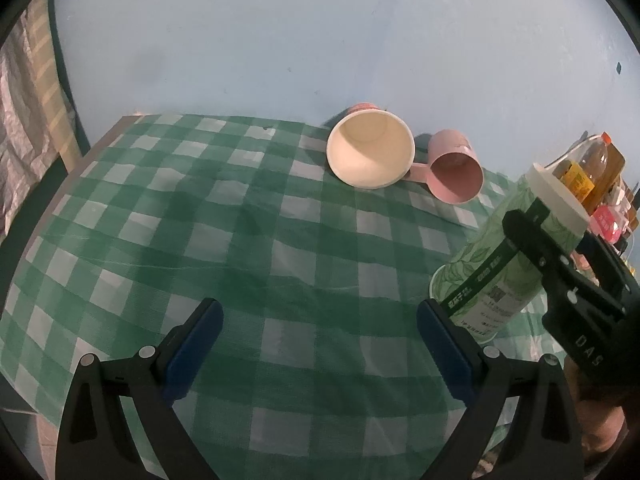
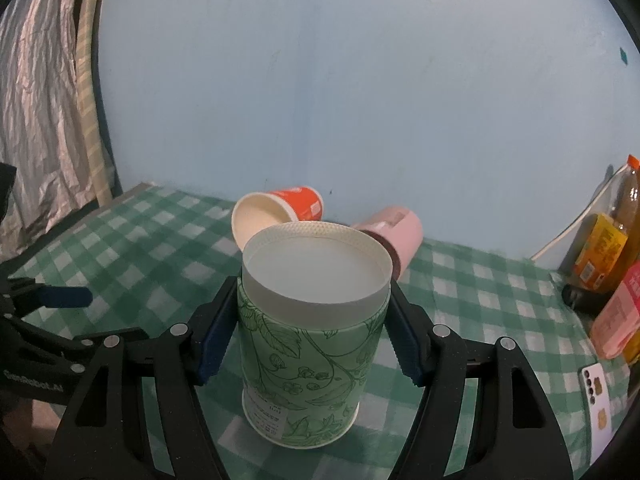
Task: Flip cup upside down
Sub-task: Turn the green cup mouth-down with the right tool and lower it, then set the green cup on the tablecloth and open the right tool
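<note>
A tall green leaf-patterned paper cup (image 2: pixel 308 344) stands upside down on the checked tablecloth, its white base up. My right gripper (image 2: pixel 310 340) has its blue pads against both sides of the cup. The same cup (image 1: pixel 500 264) and the right gripper's finger (image 1: pixel 560 276) show at the right of the left wrist view. My left gripper (image 1: pixel 320 344) is open and empty, low over the cloth to the cup's left. An orange paper cup (image 2: pixel 276 216) and a pink mug (image 2: pixel 396 236) lie on their sides at the back.
The green checked tablecloth (image 1: pixel 200 220) covers the table against a blue wall. Bottles (image 2: pixel 612 240), a pink packet (image 2: pixel 616 316) and a phone (image 2: pixel 598 404) stand at the right edge. A curtain (image 2: pixel 44 100) hangs at the left.
</note>
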### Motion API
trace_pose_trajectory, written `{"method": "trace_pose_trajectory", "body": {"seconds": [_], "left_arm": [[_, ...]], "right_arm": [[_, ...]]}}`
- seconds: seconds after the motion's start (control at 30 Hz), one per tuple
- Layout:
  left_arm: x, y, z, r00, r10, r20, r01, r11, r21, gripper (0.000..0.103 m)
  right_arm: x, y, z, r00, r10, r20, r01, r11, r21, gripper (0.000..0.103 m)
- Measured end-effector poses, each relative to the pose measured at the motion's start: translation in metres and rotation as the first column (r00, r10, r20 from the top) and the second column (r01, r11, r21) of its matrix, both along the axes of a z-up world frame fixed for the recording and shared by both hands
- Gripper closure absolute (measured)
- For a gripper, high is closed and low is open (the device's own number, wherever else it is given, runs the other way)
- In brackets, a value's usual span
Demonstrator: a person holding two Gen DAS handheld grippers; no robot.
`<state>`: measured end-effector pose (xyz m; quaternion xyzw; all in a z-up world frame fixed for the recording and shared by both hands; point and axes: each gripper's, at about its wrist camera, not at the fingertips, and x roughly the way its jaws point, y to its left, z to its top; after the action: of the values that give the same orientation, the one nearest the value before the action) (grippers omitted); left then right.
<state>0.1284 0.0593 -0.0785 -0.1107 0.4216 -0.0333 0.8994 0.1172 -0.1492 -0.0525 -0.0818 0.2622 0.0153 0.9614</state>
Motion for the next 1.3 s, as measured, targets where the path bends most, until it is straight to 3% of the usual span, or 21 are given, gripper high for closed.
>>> {"method": "trace_pose_trajectory", "body": {"seconds": [0.17,0.3,0.4,0.7,0.9,1.07,1.3], "left_arm": [[-0.004,0.000,0.005,1.000,0.002,0.013,-0.002,1.000,-0.004,0.004],[-0.011,-0.003,0.011,0.999,-0.002,0.040,0.002,1.000,0.004,0.004],[-0.016,-0.006,0.016,0.998,-0.007,0.062,0.006,1.000,0.020,0.004],[-0.041,-0.019,0.038,0.982,-0.009,0.189,-0.001,0.998,0.056,0.004],[-0.060,-0.023,0.055,0.940,-0.003,0.341,-0.017,0.998,0.054,0.000],[-0.066,-0.041,0.058,0.921,-0.062,0.384,0.009,0.991,0.137,0.000],[-0.081,-0.053,0.068,0.869,-0.093,0.486,0.011,0.985,0.170,0.000]], "right_arm": [[0.001,0.005,-0.004,1.000,0.008,0.009,-0.007,1.000,-0.012,0.032],[-0.001,0.008,0.000,1.000,0.012,0.018,-0.012,1.000,0.002,0.022],[-0.008,0.010,0.006,0.999,0.017,0.034,-0.017,1.000,-0.001,0.021],[-0.040,0.004,0.033,0.997,0.003,0.080,-0.005,1.000,0.024,0.016],[-0.057,-0.010,0.046,0.996,-0.035,0.082,0.031,0.998,0.052,0.014],[-0.069,-0.025,0.051,0.993,-0.073,0.087,0.066,0.995,0.077,0.014],[-0.083,-0.042,0.052,0.985,-0.130,0.114,0.118,0.988,0.100,0.013]]}}
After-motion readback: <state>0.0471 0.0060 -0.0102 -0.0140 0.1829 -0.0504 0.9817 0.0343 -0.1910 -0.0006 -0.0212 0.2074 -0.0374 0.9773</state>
